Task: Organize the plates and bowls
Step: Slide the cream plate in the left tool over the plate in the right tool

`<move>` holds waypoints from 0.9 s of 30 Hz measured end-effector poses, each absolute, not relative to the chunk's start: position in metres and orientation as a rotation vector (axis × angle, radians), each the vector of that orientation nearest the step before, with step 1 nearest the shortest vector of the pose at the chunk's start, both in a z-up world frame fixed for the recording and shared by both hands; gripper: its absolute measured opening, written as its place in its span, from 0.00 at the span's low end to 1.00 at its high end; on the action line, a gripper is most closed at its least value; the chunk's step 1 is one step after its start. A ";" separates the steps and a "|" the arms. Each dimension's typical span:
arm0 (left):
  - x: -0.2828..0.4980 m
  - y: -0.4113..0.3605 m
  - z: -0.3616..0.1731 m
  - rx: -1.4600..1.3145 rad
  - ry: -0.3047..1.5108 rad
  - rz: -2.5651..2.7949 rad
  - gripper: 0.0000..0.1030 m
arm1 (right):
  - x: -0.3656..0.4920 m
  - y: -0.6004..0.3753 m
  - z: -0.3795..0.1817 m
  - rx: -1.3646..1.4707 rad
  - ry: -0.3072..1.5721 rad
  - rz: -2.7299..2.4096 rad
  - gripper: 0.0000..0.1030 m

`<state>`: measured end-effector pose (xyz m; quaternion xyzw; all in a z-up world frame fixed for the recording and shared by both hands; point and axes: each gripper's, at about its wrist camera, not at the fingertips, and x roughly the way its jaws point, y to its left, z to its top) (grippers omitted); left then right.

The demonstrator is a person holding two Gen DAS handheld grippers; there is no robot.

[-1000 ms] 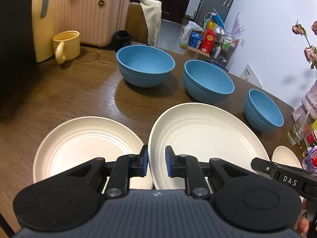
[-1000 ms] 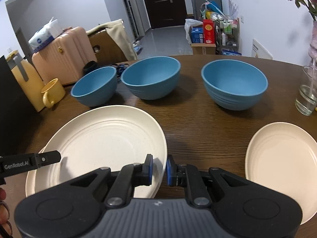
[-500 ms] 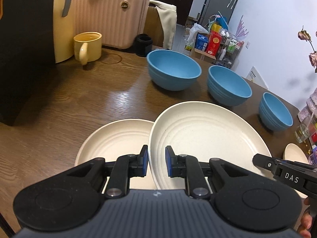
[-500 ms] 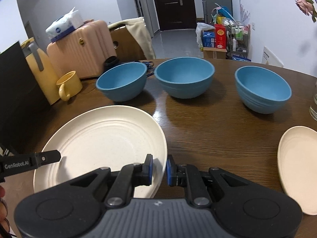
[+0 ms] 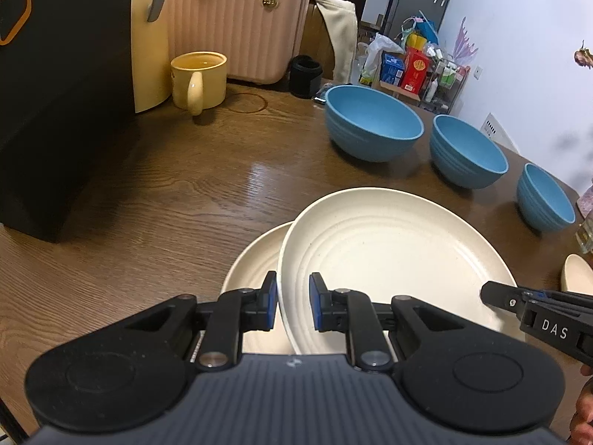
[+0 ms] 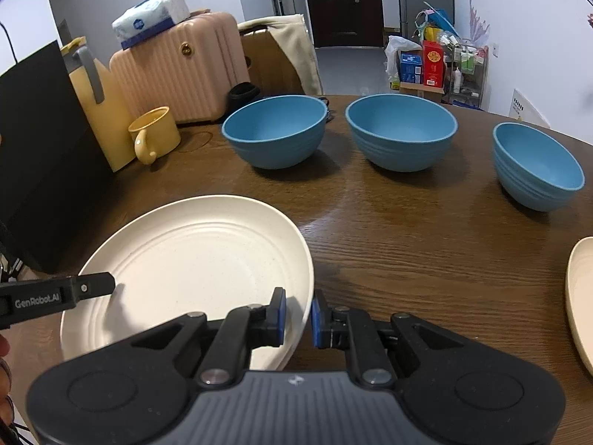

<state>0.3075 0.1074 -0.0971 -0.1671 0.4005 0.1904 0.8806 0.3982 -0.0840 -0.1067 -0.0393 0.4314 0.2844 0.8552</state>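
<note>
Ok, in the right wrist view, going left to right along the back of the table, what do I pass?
Yellow jug → yellow mug → first blue bowl → second blue bowl → third blue bowl.

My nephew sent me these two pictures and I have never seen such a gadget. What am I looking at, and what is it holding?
A person holds a hand-held gripper in each hand; a camera on each looks along its two fingers. One picture is from the left gripper, the other from the right gripper. Both are clamped on opposite edges of one large cream plate, carried above a second plate. On the wooden table stand three blue bowls and a yellow mug.
</note>
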 end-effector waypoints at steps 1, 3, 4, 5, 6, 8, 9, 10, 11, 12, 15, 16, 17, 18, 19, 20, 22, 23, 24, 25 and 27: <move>0.308 0.109 -0.098 -0.346 0.837 0.396 0.17 | 0.397 -0.081 -0.108 -0.087 0.909 0.597 0.13; 0.307 0.113 -0.101 -0.339 0.843 0.396 0.17 | 0.395 -0.078 -0.110 -0.094 0.911 0.597 0.13; 0.307 0.115 -0.102 -0.337 0.846 0.395 0.17 | 0.394 -0.075 -0.110 -0.098 0.912 0.597 0.13; 0.306 0.117 -0.104 -0.335 0.849 0.395 0.17 | 0.393 -0.072 -0.111 -0.103 0.911 0.596 0.14; 0.306 0.118 -0.105 -0.332 0.852 0.394 0.17 | 0.392 -0.070 -0.112 -0.107 0.910 0.594 0.14; 0.305 0.120 -0.108 -0.327 0.858 0.391 0.17 | 0.391 -0.068 -0.113 -0.112 0.911 0.591 0.14; 0.305 0.121 -0.109 -0.326 0.861 0.390 0.17 | 0.391 -0.066 -0.114 -0.114 0.913 0.589 0.14; 0.304 0.123 -0.110 -0.328 0.865 0.390 0.17 | 0.391 -0.064 -0.116 -0.115 0.915 0.588 0.14; 0.303 0.124 -0.112 -0.328 0.868 0.390 0.17 | 0.390 -0.062 -0.117 -0.118 0.916 0.586 0.14; 0.303 0.125 -0.113 -0.327 0.872 0.391 0.17 | 0.389 -0.060 -0.118 -0.121 0.917 0.586 0.14; 0.302 0.130 -0.117 -0.323 0.881 0.392 0.17 | 0.388 -0.053 -0.122 -0.138 0.917 0.585 0.14; 0.302 0.131 -0.118 -0.322 0.884 0.393 0.17 | 0.388 -0.051 -0.124 -0.145 0.916 0.585 0.14; 0.303 0.132 -0.119 -0.320 0.887 0.395 0.17 | 0.387 -0.049 -0.125 -0.151 0.917 0.584 0.14; 0.303 0.133 -0.120 -0.317 0.889 0.398 0.17 | 0.387 -0.047 -0.126 -0.157 0.916 0.584 0.14; 0.304 0.134 -0.122 -0.314 0.892 0.400 0.17 | 0.386 -0.046 -0.127 -0.162 0.915 0.584 0.14; 0.304 0.135 -0.123 -0.311 0.895 0.401 0.17 | 0.385 -0.044 -0.128 -0.169 0.915 0.584 0.14; 0.304 0.136 -0.127 -0.306 0.903 0.402 0.17 | 0.384 -0.041 -0.129 -0.183 0.912 0.583 0.14; 0.304 0.137 -0.128 -0.303 0.906 0.404 0.17 | 0.383 -0.039 -0.130 -0.189 0.912 0.582 0.14; 0.304 0.137 -0.129 -0.297 0.908 0.404 0.17 | 0.382 -0.038 -0.131 -0.193 0.913 0.580 0.14; 0.304 0.136 -0.129 -0.291 0.909 0.404 0.17 | 0.382 -0.036 -0.132 -0.199 0.912 0.579 0.14; 0.305 0.136 -0.131 -0.278 0.911 0.403 0.17 | 0.380 -0.035 -0.133 -0.213 0.908 0.575 0.15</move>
